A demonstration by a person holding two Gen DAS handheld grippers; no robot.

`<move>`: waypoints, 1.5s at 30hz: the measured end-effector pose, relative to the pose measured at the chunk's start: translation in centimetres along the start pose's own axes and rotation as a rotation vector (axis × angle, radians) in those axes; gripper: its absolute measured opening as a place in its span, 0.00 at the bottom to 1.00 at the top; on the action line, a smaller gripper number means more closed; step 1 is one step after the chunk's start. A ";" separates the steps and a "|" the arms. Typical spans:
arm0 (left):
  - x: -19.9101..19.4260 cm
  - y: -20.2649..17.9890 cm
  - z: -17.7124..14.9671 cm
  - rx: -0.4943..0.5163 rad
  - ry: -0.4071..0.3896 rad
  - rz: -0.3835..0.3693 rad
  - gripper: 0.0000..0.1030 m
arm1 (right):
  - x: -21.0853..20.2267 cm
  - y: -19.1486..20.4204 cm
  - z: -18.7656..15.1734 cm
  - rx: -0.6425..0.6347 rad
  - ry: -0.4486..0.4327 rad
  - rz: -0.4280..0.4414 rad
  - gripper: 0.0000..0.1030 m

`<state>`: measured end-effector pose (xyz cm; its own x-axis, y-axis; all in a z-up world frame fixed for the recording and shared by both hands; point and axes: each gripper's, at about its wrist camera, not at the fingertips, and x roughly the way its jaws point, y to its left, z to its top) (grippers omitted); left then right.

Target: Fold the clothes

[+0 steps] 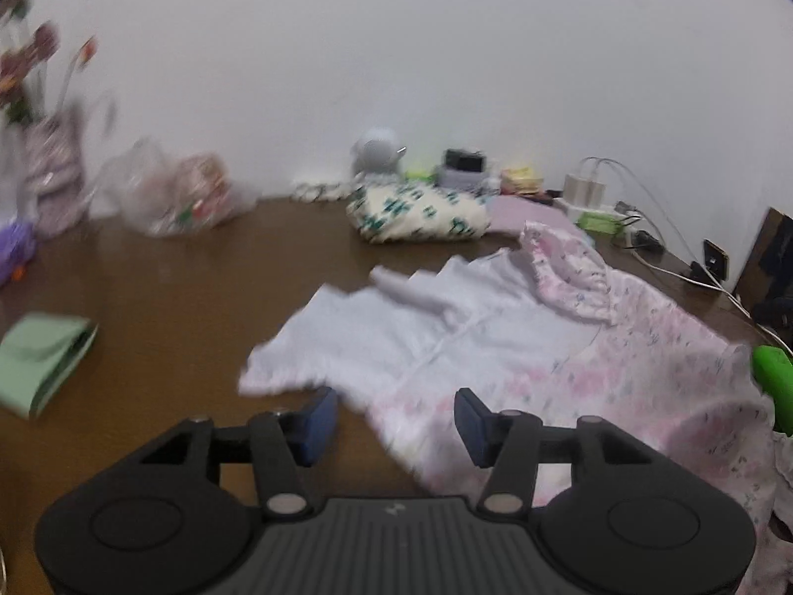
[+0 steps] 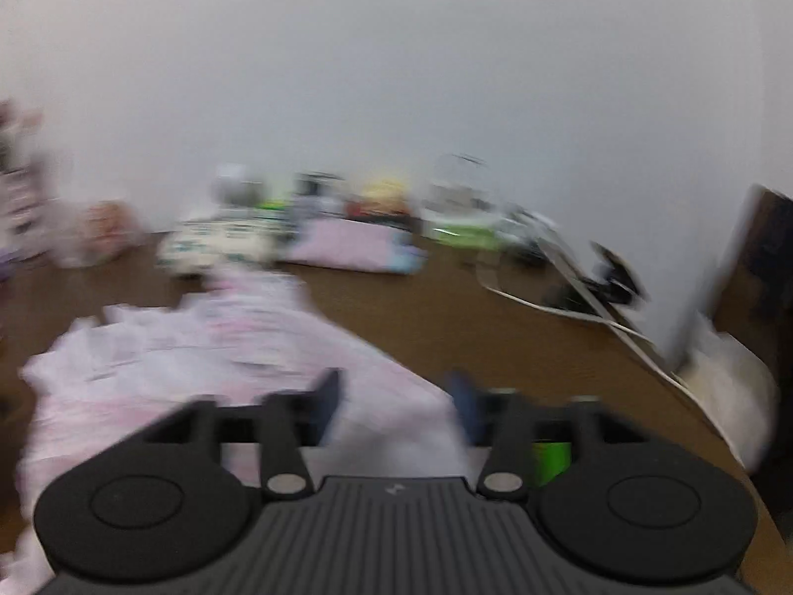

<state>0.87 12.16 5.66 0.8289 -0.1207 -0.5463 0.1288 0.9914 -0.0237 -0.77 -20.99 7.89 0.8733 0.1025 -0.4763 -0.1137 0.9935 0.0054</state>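
1. Nearest the left camera, the left gripper (image 1: 396,416) is hovering with jaws spread, holding nothing.
2. Just beyond, the thin pink-and-white floral cotton garment (image 1: 495,347) is lying crumpled on the brown wooden table (image 1: 198,287); it is looking light and limp, best pinched along its near hem.
3. Over its far side, the right gripper (image 2: 396,406) is gaping too, blurred.

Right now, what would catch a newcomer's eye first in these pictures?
The pink-and-white garment spread across the brown table, right ahead of the open left tongs. Behind it, a green-patterned cream bundle sits near the wall, and a folded green cloth lies far left.
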 end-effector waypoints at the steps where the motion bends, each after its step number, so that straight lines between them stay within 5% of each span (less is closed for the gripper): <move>1: 0.4 -0.5 0.5 0.033 -0.012 -0.027 0.53 | -0.7 1.0 -0.3 -0.043 0.007 0.036 0.57; 5: 4.4 -2.9 2.3 0.208 0.017 -0.237 0.65 | -2.8 3.8 -2.6 -0.149 0.097 0.196 0.56; 9: 7.4 -5.1 1.8 0.386 0.124 -0.279 0.27 | -3.5 6.3 -5.7 -0.187 0.212 0.295 0.41; 11: 8.1 -5.7 0.8 0.463 0.150 -0.190 0.13 | -3.3 6.7 -6.9 -0.194 0.234 0.291 0.35; 15: 7.1 -3.7 -0.3 0.418 0.153 -0.173 0.10 | -1.8 6.0 -7.0 -0.169 0.256 0.271 0.21; 21: 1.9 -1.0 -4.2 0.235 0.149 -0.089 0.09 | 1.6 6.0 -4.5 -0.328 0.279 0.278 0.21; 26: -3.9 -1.1 -7.3 0.150 0.189 -0.138 0.09 | 6.9 8.8 -2.4 -0.495 0.240 0.060 0.21; 29: -6.1 -1.5 -7.5 0.142 0.169 -0.148 0.18 | 7.3 10.1 -1.9 -0.535 0.166 -0.038 0.21; 31: -6.8 -1.0 -6.8 0.127 0.120 -0.127 0.44 | 5.0 10.4 -1.5 -0.497 0.100 0.005 0.30; 32: -6.9 -0.7 -6.6 0.121 0.099 -0.121 0.49 | 3.5 10.2 -1.5 -0.460 0.079 0.083 0.35; 33: -6.7 -0.2 -6.5 0.114 0.084 -0.120 0.52 | 1.9 10.0 -1.7 -0.417 0.071 0.183 0.43; 36: -5.8 0.3 -7.0 0.137 0.085 -0.193 0.52 | -1.8 9.9 -3.8 -0.345 0.123 0.447 0.45; 39: -5.2 0.6 -8.0 0.182 0.079 -0.259 0.52 | -2.7 10.4 -6.3 -0.378 0.186 0.481 0.44; 41: -4.9 0.9 -8.6 0.182 0.095 -0.238 0.45 | -2.3 10.3 -7.6 -0.390 0.210 0.468 0.37; 43: -4.9 1.6 -8.6 0.153 0.098 -0.238 0.25 | -2.0 9.4 -7.5 -0.372 0.238 0.455 0.08; 45: -5.1 2.1 -8.2 0.115 0.145 -0.260 0.15 | -1.9 8.5 -7.1 -0.405 0.264 0.407 0.07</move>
<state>-7.52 15.22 1.53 0.6751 -0.3523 -0.6482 0.3937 0.9151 -0.0873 -6.80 -13.05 2.57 0.5822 0.4012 -0.7071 -0.6275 0.7748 -0.0770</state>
